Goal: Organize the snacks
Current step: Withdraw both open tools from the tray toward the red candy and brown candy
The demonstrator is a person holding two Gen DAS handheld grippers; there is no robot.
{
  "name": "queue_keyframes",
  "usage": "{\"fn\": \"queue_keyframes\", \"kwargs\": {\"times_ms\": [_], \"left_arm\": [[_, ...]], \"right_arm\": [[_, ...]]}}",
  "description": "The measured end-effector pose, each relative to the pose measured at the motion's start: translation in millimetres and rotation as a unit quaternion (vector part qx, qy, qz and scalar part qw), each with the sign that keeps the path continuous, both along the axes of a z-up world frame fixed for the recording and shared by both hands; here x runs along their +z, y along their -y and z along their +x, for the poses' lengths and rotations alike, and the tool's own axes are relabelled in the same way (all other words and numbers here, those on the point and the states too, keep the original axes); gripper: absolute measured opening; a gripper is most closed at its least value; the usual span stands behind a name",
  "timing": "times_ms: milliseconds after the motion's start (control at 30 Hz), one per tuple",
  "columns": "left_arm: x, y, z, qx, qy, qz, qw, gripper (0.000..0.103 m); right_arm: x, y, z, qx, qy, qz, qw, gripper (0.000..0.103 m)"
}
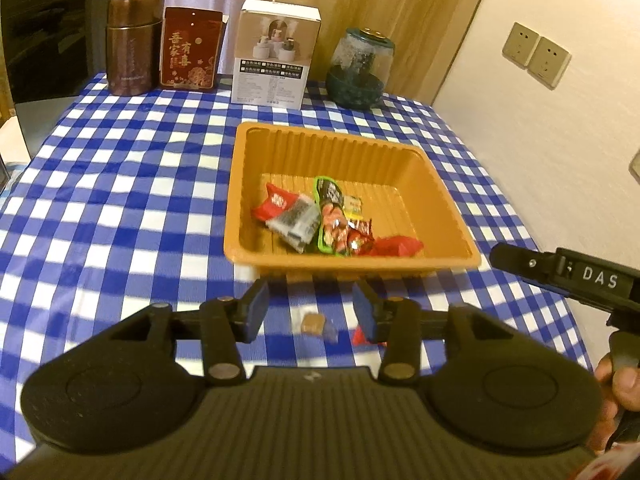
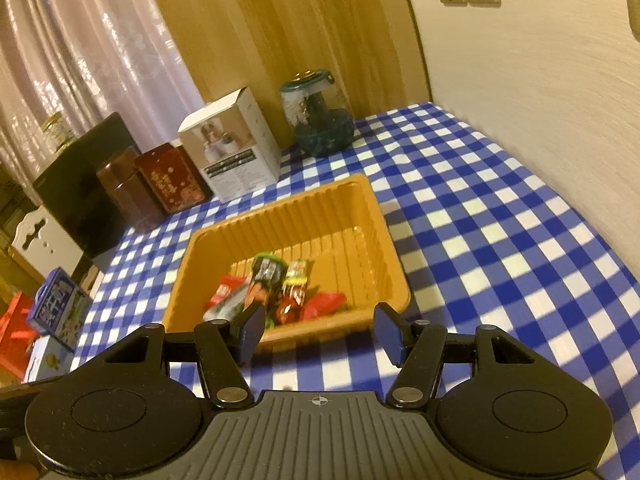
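Mostly done: several wrapped snack packets [image 1: 320,220] already in the ribbed orange plastic tray [image 1: 400,152]. Left on the blue-checked table [image 1: 120,200]: a small brown wrapped candy [image 1: 314,325] and a red-wrapped piece [image 1: 360,337]. Left gripper [image 1: 310,308] and right gripper [image 2: 320,330] jaws apart, empty.

Blue-and-white checked tablecloth [image 1: 120,184]: smooth, slightly shiny, plastic-looking. Orange ribbed tray [image 1: 448,216]: thin moulded plastic, satin sheen. Snack wrappers [image 1: 332,220]: glossy foil and film. Brown canister [image 1: 132,44]: lustrous, metallic. White box [image 1: 276,52]: matt cardboard. Wood-grain panel [image 1: 360,0] behind.
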State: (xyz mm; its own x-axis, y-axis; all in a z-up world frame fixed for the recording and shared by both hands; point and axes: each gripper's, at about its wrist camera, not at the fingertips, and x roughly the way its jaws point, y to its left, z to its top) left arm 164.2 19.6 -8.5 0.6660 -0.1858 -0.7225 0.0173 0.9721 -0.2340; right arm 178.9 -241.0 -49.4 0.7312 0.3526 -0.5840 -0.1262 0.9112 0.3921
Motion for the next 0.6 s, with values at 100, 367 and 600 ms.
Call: {"fn": "queue_keyframes", "kwargs": {"times_ms": [100, 367, 600], "left_arm": [[1.4, -0.3, -16.8, 0.0, 0.001, 0.004, 1.0, 0.044], [1.0, -6.7, -54.9, 0.007, -0.004, 0.021, 0.9997, 0.06], [0.9, -9.6, -76.4, 0.001, -0.008, 0.032, 0.9995, 0.067]], "right_arm": [[-1.1, -1.4, -16.0, 0.007, -0.003, -0.009, 1.0, 0.06], [0.7, -0.7, -49.6, 0.012, -0.004, -0.025, 1.0, 0.06], [-0.5, -2.3, -70.4, 0.014, -0.008, -0.033, 0.999, 0.062]]}}
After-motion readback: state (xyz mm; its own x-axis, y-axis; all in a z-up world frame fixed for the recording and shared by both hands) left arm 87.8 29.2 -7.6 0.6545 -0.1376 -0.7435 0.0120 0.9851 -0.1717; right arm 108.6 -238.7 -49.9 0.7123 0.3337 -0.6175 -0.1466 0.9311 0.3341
